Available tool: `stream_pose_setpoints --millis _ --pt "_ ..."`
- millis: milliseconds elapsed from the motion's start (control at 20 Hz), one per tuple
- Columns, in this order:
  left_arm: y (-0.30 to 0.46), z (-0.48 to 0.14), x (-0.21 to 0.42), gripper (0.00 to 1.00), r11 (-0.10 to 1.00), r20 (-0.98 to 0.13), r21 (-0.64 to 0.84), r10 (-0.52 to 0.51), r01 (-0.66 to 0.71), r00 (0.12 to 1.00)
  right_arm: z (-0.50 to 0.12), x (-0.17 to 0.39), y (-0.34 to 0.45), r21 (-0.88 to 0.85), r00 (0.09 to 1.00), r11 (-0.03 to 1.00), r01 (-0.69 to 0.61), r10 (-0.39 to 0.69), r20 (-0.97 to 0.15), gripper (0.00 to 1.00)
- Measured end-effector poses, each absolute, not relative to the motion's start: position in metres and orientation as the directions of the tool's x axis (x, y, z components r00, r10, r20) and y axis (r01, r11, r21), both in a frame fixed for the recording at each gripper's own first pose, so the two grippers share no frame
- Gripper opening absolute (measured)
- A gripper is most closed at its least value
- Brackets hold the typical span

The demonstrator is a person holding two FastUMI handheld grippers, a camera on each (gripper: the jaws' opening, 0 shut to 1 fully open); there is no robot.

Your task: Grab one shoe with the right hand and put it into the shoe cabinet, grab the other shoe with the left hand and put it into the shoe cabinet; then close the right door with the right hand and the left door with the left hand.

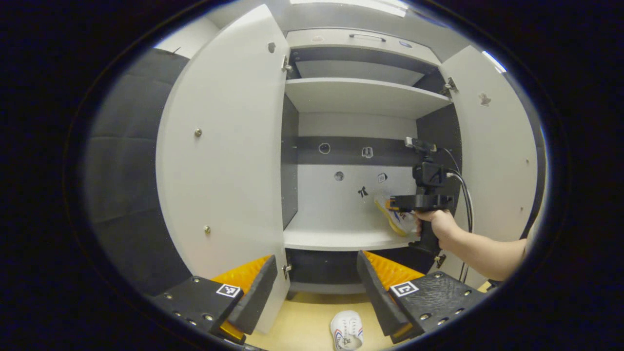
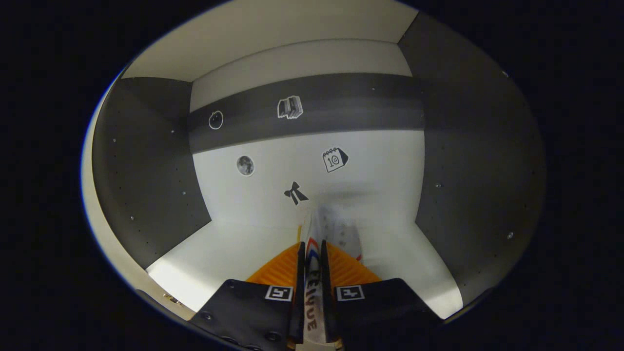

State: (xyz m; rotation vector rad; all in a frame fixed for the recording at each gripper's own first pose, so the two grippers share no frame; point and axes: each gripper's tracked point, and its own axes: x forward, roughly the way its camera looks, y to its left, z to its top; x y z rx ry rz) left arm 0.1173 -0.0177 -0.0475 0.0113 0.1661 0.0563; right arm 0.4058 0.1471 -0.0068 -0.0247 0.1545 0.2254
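Small stickers [image 2: 290, 107] on the back panel — tan floor [image 1: 307, 324] below.

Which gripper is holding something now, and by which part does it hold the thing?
The right gripper holds a shoe, fingers pinching a thin edge of its upper. The left gripper is open and holds nothing.

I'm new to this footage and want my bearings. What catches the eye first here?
The white shoe cabinet stands with both doors swung wide. A hand pushes the right claw, shut on a shoe, onto the middle shelf. The other shoe lies on the floor below, between the open left claw's fingers.
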Motion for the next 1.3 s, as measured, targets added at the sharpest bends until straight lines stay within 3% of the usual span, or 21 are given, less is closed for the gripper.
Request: stream_pose_setpoints --millis 150,300,500,900,1300 --pt "-0.020 -0.058 0.108 0.95 0.999 -0.176 -0.001 0.034 -0.035 0.984 0.004 0.388 0.159 0.024 0.958 0.969 -0.248 0.249 -0.143 0.16" --pt "-0.019 -0.080 0.101 0.94 1.000 -0.208 0.003 -0.013 0.014 0.978 0.008 0.352 0.161 -0.025 0.959 0.965 -0.259 0.255 -0.122 0.58" --pt "-0.017 -0.113 0.085 0.95 0.991 -0.240 0.026 -0.120 0.130 0.963 0.019 0.283 0.158 -0.058 0.969 0.969 -0.241 0.237 -0.065 1.00" --pt "-0.023 -0.196 0.031 0.95 0.967 -0.386 -0.116 -0.254 0.226 0.887 0.023 0.142 0.114 -0.060 0.990 0.990 -0.126 0.129 0.057 0.96" --pt "-0.052 -0.287 0.038 0.95 0.936 -0.524 -0.098 -0.337 0.337 0.782 -0.064 0.030 0.040 -0.085 0.996 0.995 0.054 -0.060 -0.069 1.00"
